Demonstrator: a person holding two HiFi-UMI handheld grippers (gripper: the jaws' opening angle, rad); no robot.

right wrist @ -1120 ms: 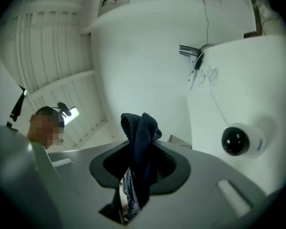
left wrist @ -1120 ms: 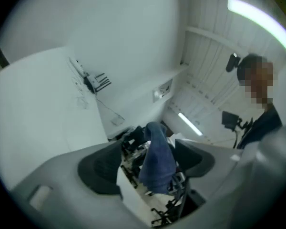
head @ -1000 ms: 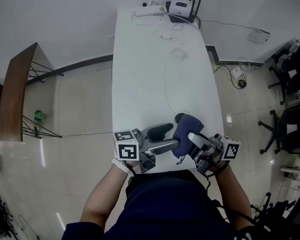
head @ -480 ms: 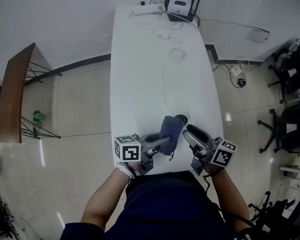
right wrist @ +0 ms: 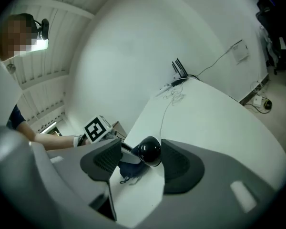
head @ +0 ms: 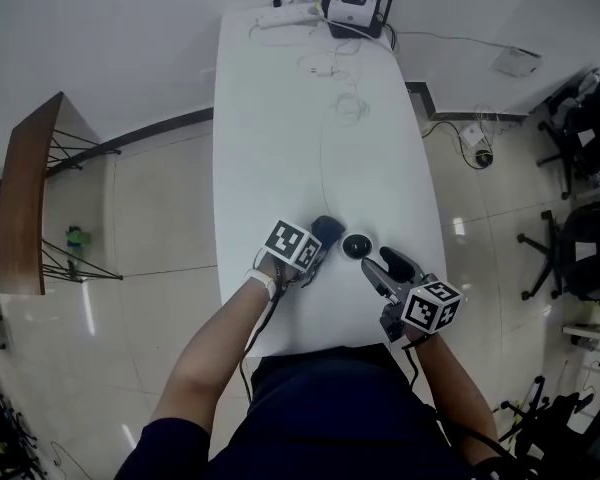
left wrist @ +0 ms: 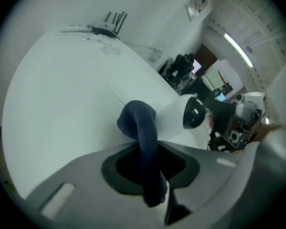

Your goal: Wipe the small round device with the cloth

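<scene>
Left gripper (head: 312,249): fingers (left wrist: 81,187) clamped on the dark blue cloth (left wrist: 142,128), having just been closing on it. The cloth passes up through the gap between them and folds over in a rounded hump beyond the tips. In the head view the gripper is angled down onto the white worktop (head: 270,128), with the bunched cloth at its tip on the surface. Right gripper (head: 382,266): fingers (right wrist: 183,163) apart, having just been opening, with nothing pressed between the pads. The small round device (head: 357,245), a white body with a glossy black face, stands on the worktop just ahead of the right gripper's tips and shows in the gap between its fingers in the right gripper view. The device sits between the two grippers, just beside the cloth. Whether cloth and device touch cannot be told. A thin white cable (head: 323,158) runs along the worktop from the device's area toward the far end, where a white router (head: 350,6) with black antennas and a white power strip (head: 285,11) stand against the wall.
</scene>
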